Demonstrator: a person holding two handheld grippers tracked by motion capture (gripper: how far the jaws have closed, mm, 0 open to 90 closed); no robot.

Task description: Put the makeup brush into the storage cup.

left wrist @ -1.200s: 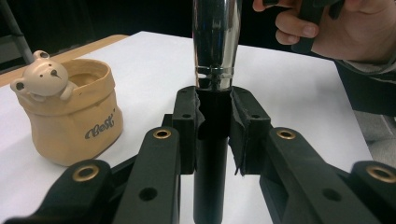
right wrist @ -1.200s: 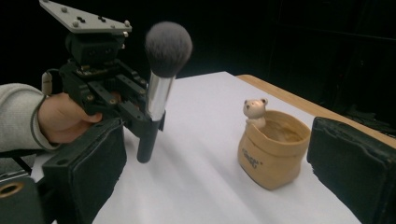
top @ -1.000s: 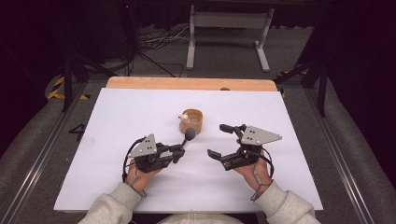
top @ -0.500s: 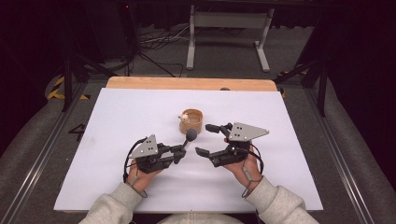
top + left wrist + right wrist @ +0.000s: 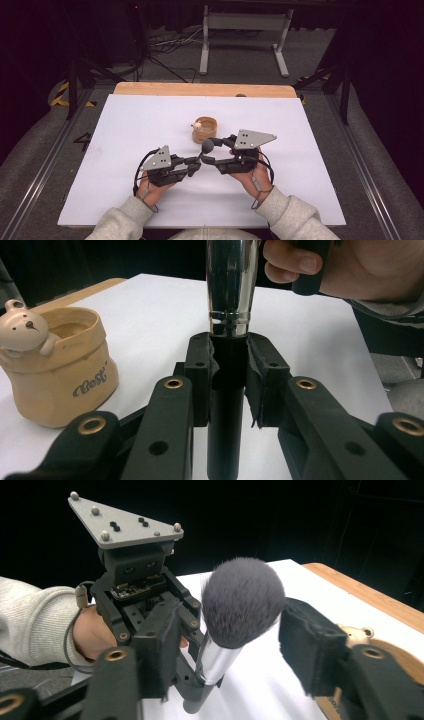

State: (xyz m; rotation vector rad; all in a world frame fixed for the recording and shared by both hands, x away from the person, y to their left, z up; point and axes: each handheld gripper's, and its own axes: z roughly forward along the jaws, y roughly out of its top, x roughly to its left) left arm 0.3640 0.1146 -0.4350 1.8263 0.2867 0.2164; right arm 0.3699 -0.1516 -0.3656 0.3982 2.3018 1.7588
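In the high view, the left tongs [image 5: 192, 166] and right tongs [image 5: 216, 151] meet over the middle of the white tabletop [image 5: 125, 130], with a makeup brush [image 5: 207, 146] between them. A small tan pot [image 5: 205, 130] with a bear figure on its rim stands just beyond them, apart from both.

In the left gripper view, the left tongs [image 5: 229, 385] are clamped tight on the brush [image 5: 229, 315] at its matte black handle, just below the polished metal ferrule. That handle looks smooth, round and stiff, so the padded jaws probably hold it best there; the chrome above would likely slip. The brush seems light. The pot [image 5: 55, 372] is glossy ceramic by its look, rounded, with lettering on its side, and probably breakable if knocked. A hand [image 5: 345, 270] shows at the top right.

In the right gripper view, the right tongs [image 5: 240, 645] stand apart, one jaw on each side of the brush's domed grey bristle head [image 5: 242, 602], not pressing it. The bristles look soft and dense and would give under a squeeze, so the ferrule [image 5: 215, 660] beneath seems the firmer place to take hold. The left tongs [image 5: 170, 630] hold the handle below.
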